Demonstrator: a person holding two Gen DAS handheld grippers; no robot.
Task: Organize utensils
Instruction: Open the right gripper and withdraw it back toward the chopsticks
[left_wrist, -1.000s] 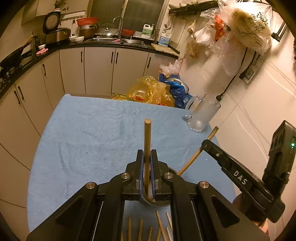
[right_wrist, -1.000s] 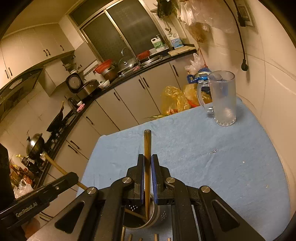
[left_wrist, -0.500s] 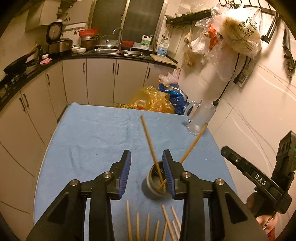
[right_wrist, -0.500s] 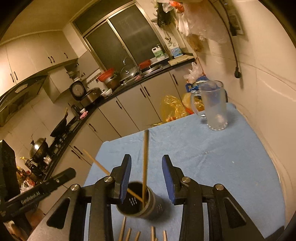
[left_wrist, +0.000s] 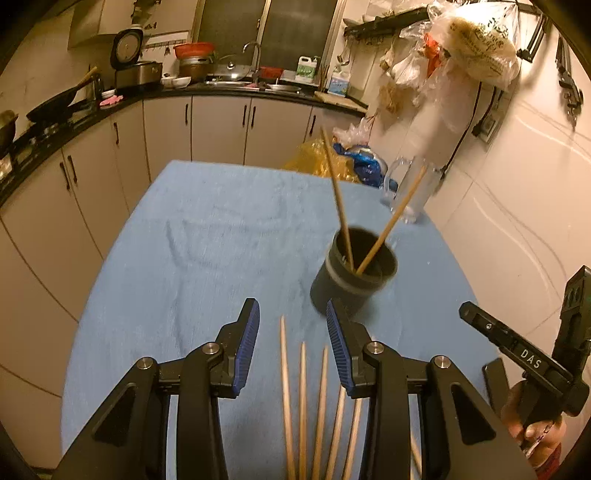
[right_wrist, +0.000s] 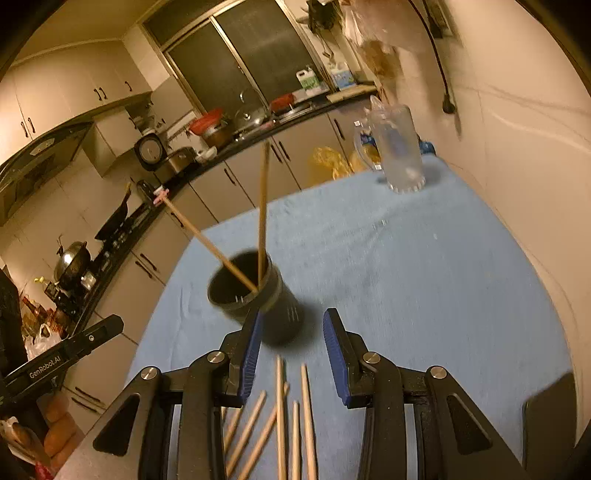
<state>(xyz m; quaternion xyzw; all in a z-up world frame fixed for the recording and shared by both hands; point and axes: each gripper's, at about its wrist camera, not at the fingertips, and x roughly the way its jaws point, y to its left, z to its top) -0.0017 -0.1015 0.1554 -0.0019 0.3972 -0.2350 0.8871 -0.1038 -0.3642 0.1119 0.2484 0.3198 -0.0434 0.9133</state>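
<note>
A dark round cup (left_wrist: 351, 284) stands on the blue cloth with two wooden chopsticks (left_wrist: 336, 192) leaning in it; the right wrist view shows the same cup (right_wrist: 258, 299) and chopsticks (right_wrist: 263, 206). Several loose chopsticks (left_wrist: 303, 398) lie side by side on the cloth in front of the cup, also in the right wrist view as loose chopsticks (right_wrist: 280, 413). My left gripper (left_wrist: 291, 314) hangs over their tips, jaws opening, nothing between the pads. My right gripper (right_wrist: 292, 321) is open just behind the cup, above the loose sticks, touching nothing.
The blue cloth (left_wrist: 203, 258) covers the table, which ends at a white wall on the right. A glass mug (left_wrist: 413, 192) stands at the far right corner. Plastic bags (left_wrist: 321, 162) sit behind the far edge. Kitchen cabinets run along the left and back.
Both grippers were shut on a chopstick each; both have let go, and the sticks now lean in the cup. Both grippers have drawn back and down over the loose chopsticks.
</note>
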